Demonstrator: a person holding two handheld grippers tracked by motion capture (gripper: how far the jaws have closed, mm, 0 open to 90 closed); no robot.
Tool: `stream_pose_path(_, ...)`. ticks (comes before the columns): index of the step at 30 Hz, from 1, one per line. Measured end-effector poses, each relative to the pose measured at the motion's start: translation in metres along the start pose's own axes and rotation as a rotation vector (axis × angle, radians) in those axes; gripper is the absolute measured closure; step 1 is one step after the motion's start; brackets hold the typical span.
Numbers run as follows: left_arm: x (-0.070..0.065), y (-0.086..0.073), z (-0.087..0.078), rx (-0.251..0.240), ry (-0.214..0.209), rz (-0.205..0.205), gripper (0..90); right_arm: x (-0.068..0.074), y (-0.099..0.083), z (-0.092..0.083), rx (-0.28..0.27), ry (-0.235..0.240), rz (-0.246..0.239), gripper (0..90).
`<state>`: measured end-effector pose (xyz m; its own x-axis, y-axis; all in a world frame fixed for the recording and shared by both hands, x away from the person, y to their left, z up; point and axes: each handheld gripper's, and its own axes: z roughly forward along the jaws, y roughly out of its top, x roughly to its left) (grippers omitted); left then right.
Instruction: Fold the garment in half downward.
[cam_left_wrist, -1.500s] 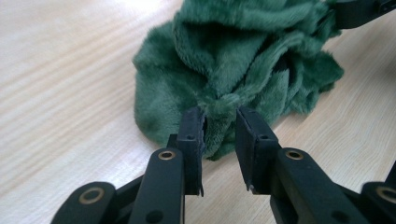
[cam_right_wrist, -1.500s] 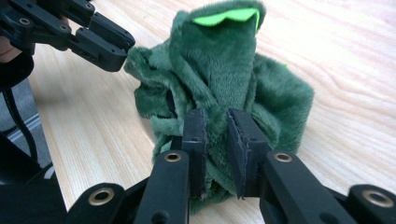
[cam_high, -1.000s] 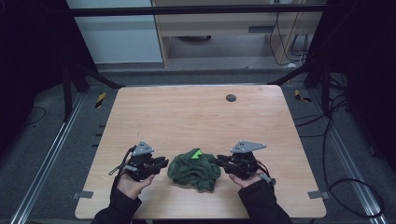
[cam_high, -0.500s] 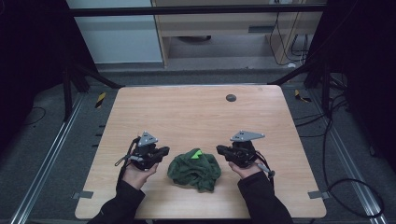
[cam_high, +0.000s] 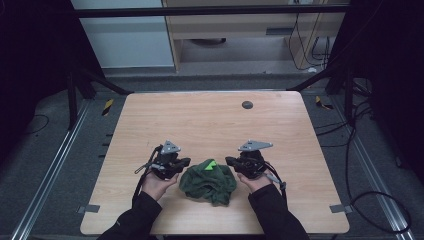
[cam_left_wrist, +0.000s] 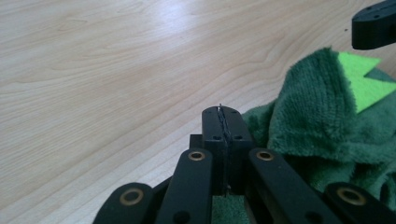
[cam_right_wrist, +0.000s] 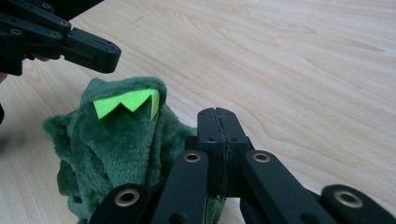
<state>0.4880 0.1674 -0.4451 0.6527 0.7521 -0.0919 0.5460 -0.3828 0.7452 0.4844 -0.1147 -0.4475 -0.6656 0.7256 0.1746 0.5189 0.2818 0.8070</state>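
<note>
The green plush cloth (cam_high: 208, 180) lies bunched in a heap near the front edge of the bench (cam_high: 210, 120), about midway between its front corners, with a bright green felt zigzag (cam_high: 210, 165) showing on its top fold. I have my left gripper (cam_high: 182, 162) just beside the heap on one side and my right gripper (cam_high: 231, 161) just beside it on the other, both pointing inward so the cloth sits between them. Seen along the left one (cam_left_wrist: 224, 122), its jaws are pressed fully together, pad against pad, with nothing pinched; the plush only lies alongside and under the linkage. Along the right one (cam_right_wrist: 218, 126) the same holds: jaws closed on themselves, the cloth (cam_right_wrist: 119, 154) standing up just to the side. I judge I am flanking the heap to take it from both sides, and would need to open before getting any hold. A small dark disc (cam_high: 247, 105) sits well apart toward the far edge.
</note>
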Motion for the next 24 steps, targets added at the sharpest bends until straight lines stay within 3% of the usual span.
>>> stream_pose_path(12,-0.009,-0.006,0.009,0.033,-0.057,0.019,89.6,0.01,-0.006,0.01,0.039,0.029,-0.009,89.9)
stream_pose_path(24,-0.019,-0.008,-0.009,0.012,-0.098,0.042,89.3,0.026,-0.007,0.007,0.041,0.08,-0.046,89.9)
